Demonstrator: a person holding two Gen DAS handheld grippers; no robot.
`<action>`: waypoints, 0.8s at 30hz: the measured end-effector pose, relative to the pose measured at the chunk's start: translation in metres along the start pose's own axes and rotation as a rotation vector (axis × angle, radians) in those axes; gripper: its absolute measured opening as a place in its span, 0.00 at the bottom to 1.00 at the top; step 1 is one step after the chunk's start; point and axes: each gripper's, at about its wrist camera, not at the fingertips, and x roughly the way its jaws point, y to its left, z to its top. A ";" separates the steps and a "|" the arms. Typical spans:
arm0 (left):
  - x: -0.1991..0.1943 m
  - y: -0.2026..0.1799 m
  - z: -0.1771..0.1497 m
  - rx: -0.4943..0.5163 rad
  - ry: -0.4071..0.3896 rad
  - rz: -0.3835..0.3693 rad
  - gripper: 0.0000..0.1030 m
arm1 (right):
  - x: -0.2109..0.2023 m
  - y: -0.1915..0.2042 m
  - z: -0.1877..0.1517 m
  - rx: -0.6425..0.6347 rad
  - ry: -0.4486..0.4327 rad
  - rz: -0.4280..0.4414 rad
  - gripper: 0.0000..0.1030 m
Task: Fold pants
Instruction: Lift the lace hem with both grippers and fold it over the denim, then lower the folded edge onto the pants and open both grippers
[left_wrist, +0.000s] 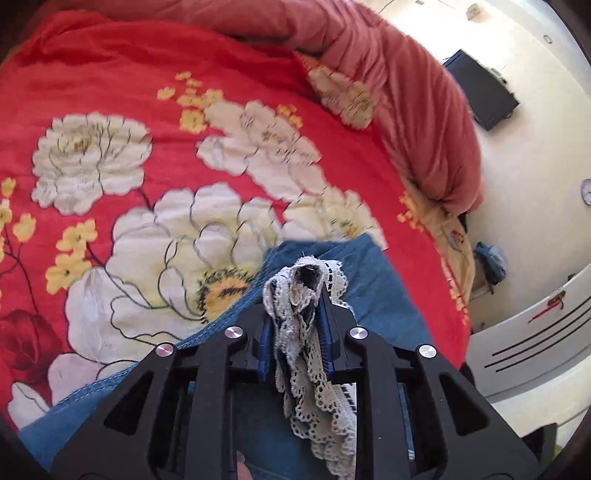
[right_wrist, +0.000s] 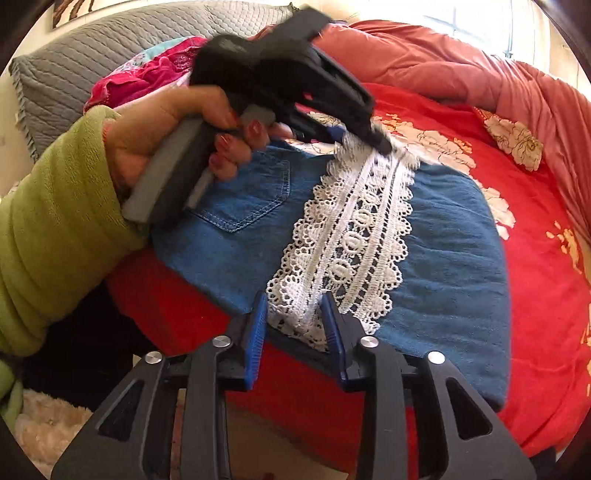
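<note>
Blue denim pants (right_wrist: 443, 251) with a white lace-trimmed hem lie on a red floral bedspread (right_wrist: 535, 295). My left gripper (left_wrist: 297, 291) is shut on the lace hem (left_wrist: 306, 314), bunched between its blue pads; the denim (left_wrist: 373, 291) lies below it. In the right wrist view the left gripper (right_wrist: 364, 142) is held by a hand in a green sleeve and pinches the far end of the lace band (right_wrist: 354, 236). My right gripper (right_wrist: 295, 314) grips the near end of the lace between its blue pads. A back pocket (right_wrist: 247, 199) shows.
A pink quilt (left_wrist: 406, 92) is bunched along the bed's far edge. A grey pillow (right_wrist: 110, 48) and pink clothes (right_wrist: 155, 74) lie at the head. A white cabinet (left_wrist: 535, 332) and a black screen (left_wrist: 480, 88) stand beyond the bed.
</note>
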 end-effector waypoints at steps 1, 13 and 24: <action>0.003 0.003 -0.001 -0.006 0.008 0.006 0.17 | -0.002 0.001 0.000 -0.002 -0.005 0.008 0.34; -0.035 -0.005 -0.002 0.010 -0.083 0.020 0.36 | -0.061 -0.063 -0.006 0.185 -0.120 -0.077 0.36; -0.074 -0.020 -0.110 -0.137 -0.052 -0.070 0.38 | -0.061 -0.127 -0.047 0.424 -0.087 -0.104 0.36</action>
